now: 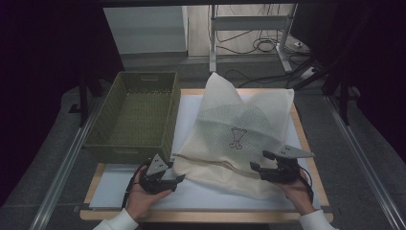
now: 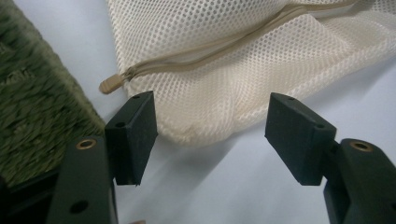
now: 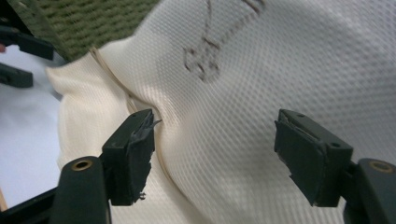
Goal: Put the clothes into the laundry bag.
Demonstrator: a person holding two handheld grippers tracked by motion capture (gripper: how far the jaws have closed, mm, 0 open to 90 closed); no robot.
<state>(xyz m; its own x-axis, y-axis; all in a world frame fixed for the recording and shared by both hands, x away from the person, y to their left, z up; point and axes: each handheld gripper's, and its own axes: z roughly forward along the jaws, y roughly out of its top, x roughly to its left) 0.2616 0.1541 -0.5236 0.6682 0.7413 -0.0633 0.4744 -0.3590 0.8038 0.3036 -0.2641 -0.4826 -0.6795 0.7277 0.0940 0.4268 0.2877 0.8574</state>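
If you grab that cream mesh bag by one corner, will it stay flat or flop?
The cream mesh laundry bag would probably flop: its fabric already sags in soft folds on the white table. It looks light, thin netting. The open left gripper might snag the holes rather than slip.

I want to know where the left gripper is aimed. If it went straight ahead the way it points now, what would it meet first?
Most likely the rounded corner of the mesh bag, which lies just ahead between the open jaws of the left gripper. The zipper pull sits slightly to one side of that line. Depth is hard to judge.
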